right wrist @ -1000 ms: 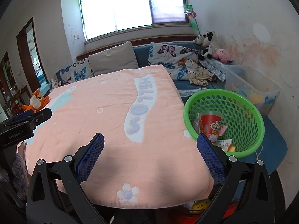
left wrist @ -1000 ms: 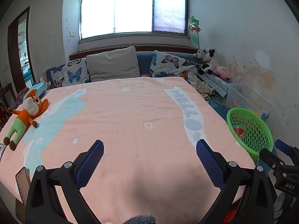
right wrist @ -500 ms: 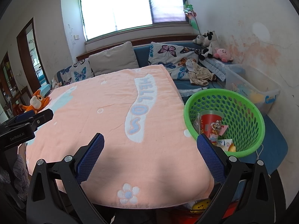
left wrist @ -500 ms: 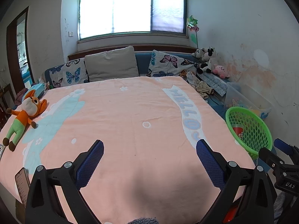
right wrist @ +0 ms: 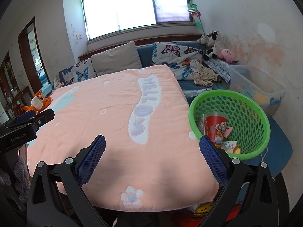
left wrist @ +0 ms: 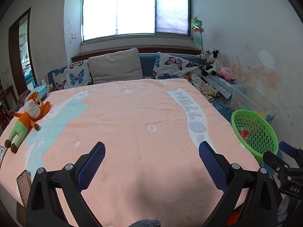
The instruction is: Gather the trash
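Now both my hand-held grippers, left [left wrist: 151,157] and right [right wrist: 152,150], hover spread wide and empty over the bed [left wrist: 132,117]. Trash sits in the green basket [right wrist: 251,102] at three o'clock; I judge collecting finished, so I look for stray pieces.

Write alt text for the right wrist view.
An open right gripper hovers over a peach blanket, empty; beside it a green basket holds a red cup and wrappers. Pillows line the far wall under a window.

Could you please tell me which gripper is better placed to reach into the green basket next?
Right. The right gripper hangs open beside the green basket; the left gripper faces the blanket's middle.
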The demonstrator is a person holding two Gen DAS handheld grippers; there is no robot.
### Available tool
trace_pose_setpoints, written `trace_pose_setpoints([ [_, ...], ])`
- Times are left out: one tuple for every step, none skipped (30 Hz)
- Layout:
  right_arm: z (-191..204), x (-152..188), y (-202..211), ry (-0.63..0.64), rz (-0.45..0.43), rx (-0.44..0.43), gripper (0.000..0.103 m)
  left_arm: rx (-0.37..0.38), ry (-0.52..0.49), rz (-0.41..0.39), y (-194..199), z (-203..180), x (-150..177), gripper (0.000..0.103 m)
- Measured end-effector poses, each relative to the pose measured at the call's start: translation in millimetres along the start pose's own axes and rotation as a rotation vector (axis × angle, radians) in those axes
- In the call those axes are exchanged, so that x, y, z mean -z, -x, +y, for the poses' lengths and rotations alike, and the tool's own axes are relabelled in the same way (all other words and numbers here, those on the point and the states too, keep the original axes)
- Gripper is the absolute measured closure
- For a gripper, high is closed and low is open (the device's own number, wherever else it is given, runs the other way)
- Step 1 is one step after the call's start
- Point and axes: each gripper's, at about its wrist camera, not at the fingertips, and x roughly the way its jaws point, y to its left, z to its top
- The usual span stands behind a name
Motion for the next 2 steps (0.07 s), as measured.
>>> trace_pose_setpoints([
  [-0.5,-0.1,0.0,0.000,0.000,0.001,0.004,0.001,0.001,0.000,-0.2,0.7,0.2,0.007],
  [-0.4,-0.2,0.0,0.000,0.000,-0.001,0.004,-0.002,0.003,0.000,0.1,1.1,0.7,0.007],
])
